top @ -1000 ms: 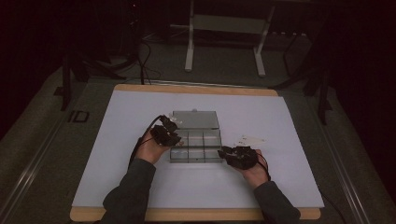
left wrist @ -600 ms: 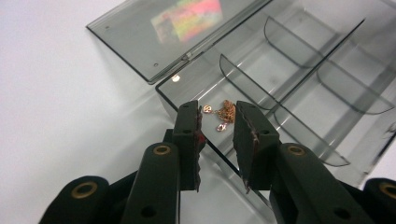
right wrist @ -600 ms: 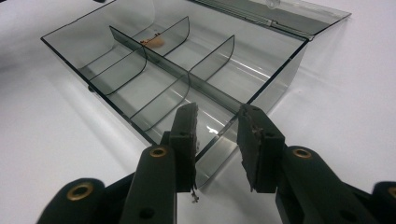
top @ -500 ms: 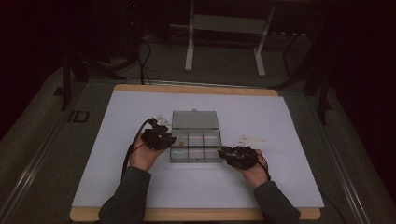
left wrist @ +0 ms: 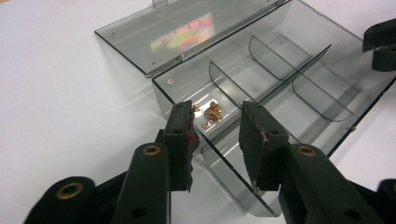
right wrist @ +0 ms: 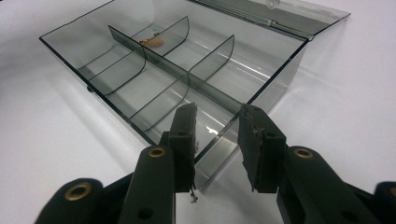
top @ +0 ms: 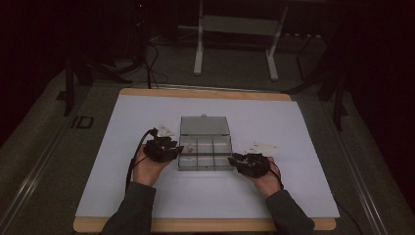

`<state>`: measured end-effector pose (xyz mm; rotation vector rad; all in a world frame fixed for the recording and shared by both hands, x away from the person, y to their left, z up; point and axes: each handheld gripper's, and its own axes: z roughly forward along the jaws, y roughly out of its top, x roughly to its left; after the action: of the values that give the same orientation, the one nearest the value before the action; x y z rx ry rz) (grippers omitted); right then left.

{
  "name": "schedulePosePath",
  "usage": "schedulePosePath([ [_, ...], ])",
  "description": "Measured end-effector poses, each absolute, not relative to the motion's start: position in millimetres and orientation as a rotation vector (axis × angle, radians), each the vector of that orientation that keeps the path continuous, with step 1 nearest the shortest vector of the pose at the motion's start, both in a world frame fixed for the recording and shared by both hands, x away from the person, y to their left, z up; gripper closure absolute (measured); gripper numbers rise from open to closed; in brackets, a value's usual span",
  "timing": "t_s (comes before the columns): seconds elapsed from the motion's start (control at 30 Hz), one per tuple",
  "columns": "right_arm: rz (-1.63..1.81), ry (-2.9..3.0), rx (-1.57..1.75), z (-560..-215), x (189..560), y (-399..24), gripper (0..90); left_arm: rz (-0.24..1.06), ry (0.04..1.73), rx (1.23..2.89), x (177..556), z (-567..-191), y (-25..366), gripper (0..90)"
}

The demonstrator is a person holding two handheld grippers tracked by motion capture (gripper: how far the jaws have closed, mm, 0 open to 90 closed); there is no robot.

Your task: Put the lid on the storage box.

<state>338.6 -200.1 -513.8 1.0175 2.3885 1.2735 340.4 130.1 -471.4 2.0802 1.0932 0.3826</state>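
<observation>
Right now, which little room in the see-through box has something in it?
The corner compartment by the lid hinge, just past the left gripper. It holds a small gold chain; the box's other compartments look bare.

A white sheet (top: 293, 127) covers a wooden table top (top: 205, 224), whose pale edge shows as a strip along the near and far sides. Beyond the table, on a grey floor (top: 44, 147), stands a light metal frame (top: 235, 24) with two legs on flat feet, and dark cables (top: 151, 54) trail across the floor to its left. The background past the frame is too dark to make out.
</observation>
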Motion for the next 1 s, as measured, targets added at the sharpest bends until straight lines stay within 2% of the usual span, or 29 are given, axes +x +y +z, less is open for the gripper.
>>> schedulePosePath([
  [0.47,1.273,2.369,0.986,-500,342,-198,64.9,0.353,1.076,2.050,332,-479,132,64.4],
  [1.0,1.270,2.388,1.010,-476,371,-189,60.6,0.334,1.088,2.054,330,-488,135,64.0],
])
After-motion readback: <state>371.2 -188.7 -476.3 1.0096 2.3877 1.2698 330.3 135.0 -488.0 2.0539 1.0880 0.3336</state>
